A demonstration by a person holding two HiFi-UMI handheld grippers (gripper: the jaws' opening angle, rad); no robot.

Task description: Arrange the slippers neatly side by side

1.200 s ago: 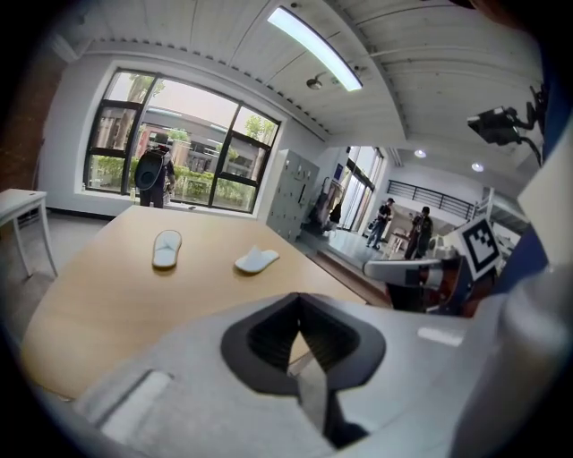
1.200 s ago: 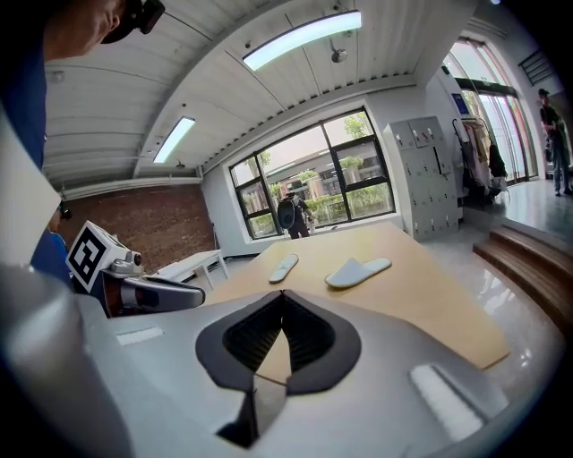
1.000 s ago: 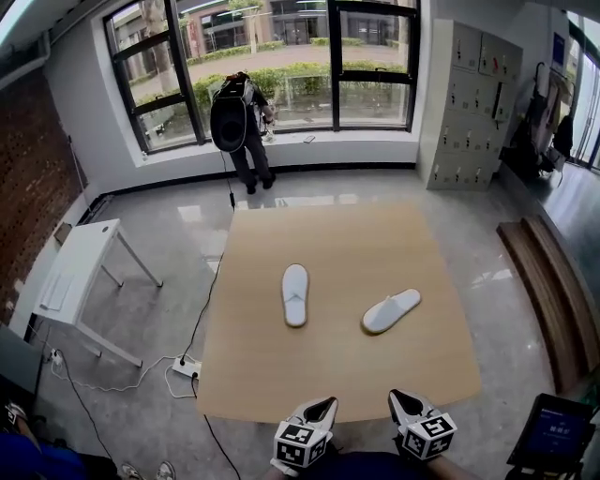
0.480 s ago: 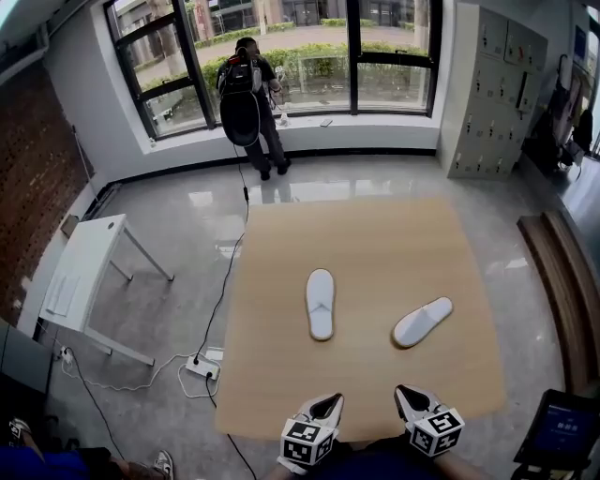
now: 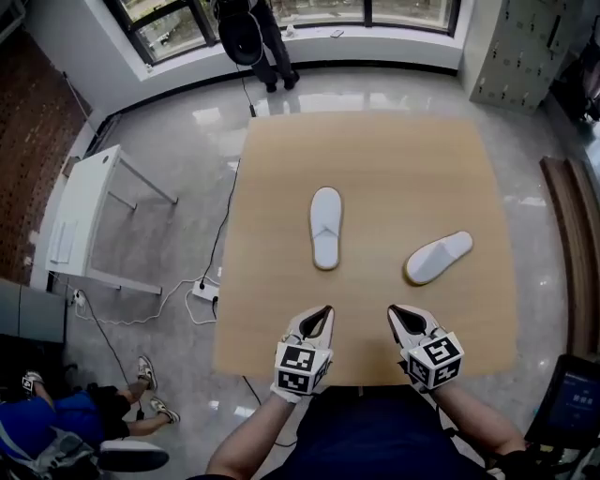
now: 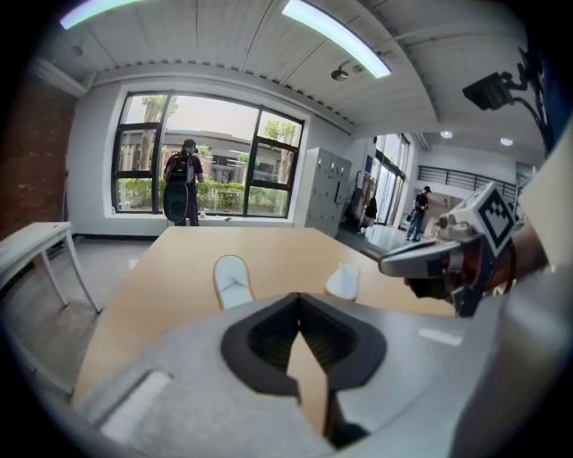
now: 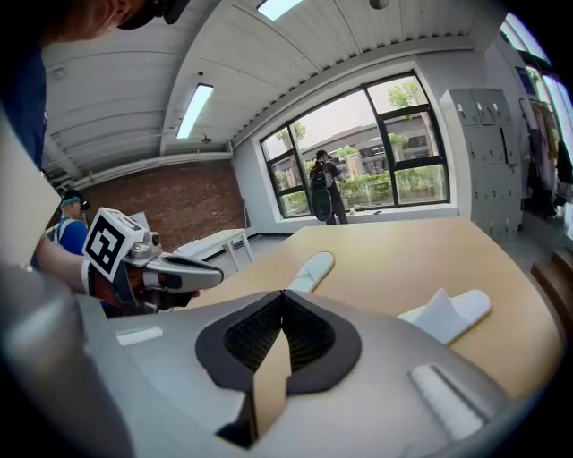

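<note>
Two white slippers lie apart on the wooden table [image 5: 366, 150]. One slipper [image 5: 325, 228] lies straight, in line with the table's length. The other slipper [image 5: 439, 258] is to its right and lies at an angle. Both grippers hover over the table's near edge, short of the slippers. My left gripper [image 5: 322, 310] is shut and empty, and so is my right gripper [image 5: 395, 310]. The left gripper view shows the straight slipper [image 6: 232, 278] and the angled slipper [image 6: 344, 281] ahead. In the right gripper view the straight slipper [image 7: 310, 268] is farther off than the angled slipper [image 7: 448, 313].
A white side table [image 5: 84, 220] stands on the floor to the left, with a power strip [image 5: 204, 291] and cables beside the table. A person [image 5: 258, 28] stands at the window. A bench [image 5: 572, 244] runs along the right and lockers [image 5: 525, 47] stand at the back right.
The head view has tipped down and both grippers have come forward over the table's near edge. The slippers have not moved on the table.
</note>
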